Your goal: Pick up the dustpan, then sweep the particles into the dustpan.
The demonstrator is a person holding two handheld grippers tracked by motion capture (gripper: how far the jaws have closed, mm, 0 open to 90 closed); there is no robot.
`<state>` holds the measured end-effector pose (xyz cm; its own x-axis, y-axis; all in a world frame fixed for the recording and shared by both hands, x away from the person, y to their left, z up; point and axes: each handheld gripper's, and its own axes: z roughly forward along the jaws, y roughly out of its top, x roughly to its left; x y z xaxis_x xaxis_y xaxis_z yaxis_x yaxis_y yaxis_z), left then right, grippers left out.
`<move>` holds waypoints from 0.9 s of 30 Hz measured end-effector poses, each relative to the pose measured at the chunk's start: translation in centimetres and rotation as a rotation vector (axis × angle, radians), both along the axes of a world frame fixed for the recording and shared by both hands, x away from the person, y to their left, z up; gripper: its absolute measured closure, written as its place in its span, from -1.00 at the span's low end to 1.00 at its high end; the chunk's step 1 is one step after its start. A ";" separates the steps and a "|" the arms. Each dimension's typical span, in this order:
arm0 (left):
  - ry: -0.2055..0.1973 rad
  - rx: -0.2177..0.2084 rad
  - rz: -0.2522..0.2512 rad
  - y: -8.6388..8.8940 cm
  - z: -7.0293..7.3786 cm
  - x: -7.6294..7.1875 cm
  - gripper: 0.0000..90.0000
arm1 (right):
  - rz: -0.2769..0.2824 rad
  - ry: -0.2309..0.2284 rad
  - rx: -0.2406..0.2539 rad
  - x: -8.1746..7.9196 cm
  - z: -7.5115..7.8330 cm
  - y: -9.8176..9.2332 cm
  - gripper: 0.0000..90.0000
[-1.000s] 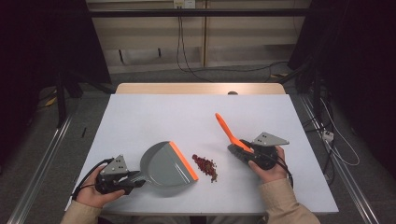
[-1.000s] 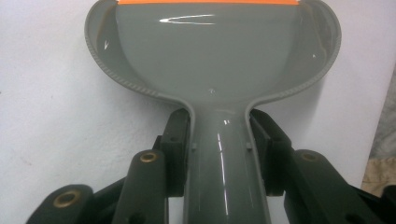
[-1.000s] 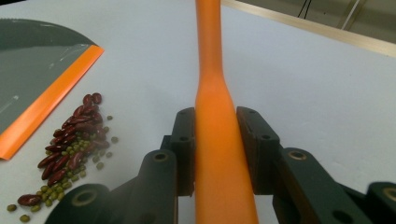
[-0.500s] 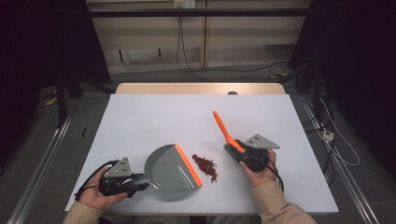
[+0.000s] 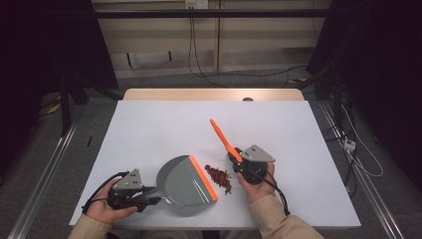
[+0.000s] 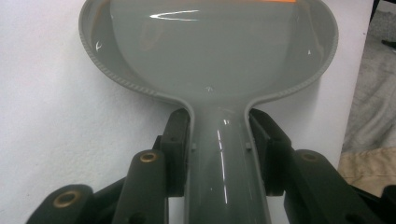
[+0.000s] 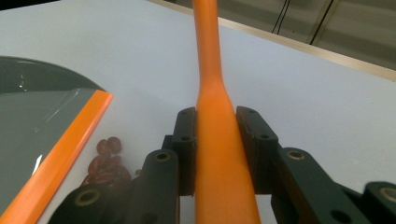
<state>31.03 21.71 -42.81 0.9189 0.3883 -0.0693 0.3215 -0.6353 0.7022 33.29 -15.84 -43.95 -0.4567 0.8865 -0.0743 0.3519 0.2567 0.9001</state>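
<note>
The left gripper [image 5: 149, 195] has its fingers [image 6: 177, 140] closed on the handle of the grey dustpan [image 5: 186, 183], which lies flat on the white bench [image 5: 149, 129] with its orange lip toward a small heap of red beans [image 5: 219, 177]. The right gripper [image 5: 242, 162] clamps an orange brush [image 5: 224, 139] by its thick handle; the bristles are hidden, probably just beside the beans. Both tools look light, stiff and smooth, so gripping low on each handle suits. The beans are loose and may roll.

text: none legible | labels: none | brands: none | numbers: none | signs: none
</note>
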 end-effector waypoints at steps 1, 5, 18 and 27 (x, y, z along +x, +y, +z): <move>0.001 0.000 0.000 0.0 0.0 0.0 0.39 | -0.004 -0.002 0.000 0.0 0.0 0.1 0.57; 0.008 -0.012 -0.013 -0.1 0.0 -0.1 0.39 | -0.009 -0.001 0.011 -0.2 -0.1 0.2 0.57; 0.022 -0.011 -0.024 -0.3 0.0 -0.1 0.39 | -0.017 -0.014 0.015 -0.9 -0.5 1.0 0.56; 0.031 -0.010 -0.027 -0.5 0.0 -0.2 0.39 | -0.042 -0.015 0.037 -1.3 -0.8 1.6 0.55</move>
<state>30.80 21.22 -42.78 0.9264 0.3626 -0.1016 0.3259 -0.6367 0.6989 31.99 -14.26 -44.78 -0.4183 0.9070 -0.0477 0.3482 0.2086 0.9139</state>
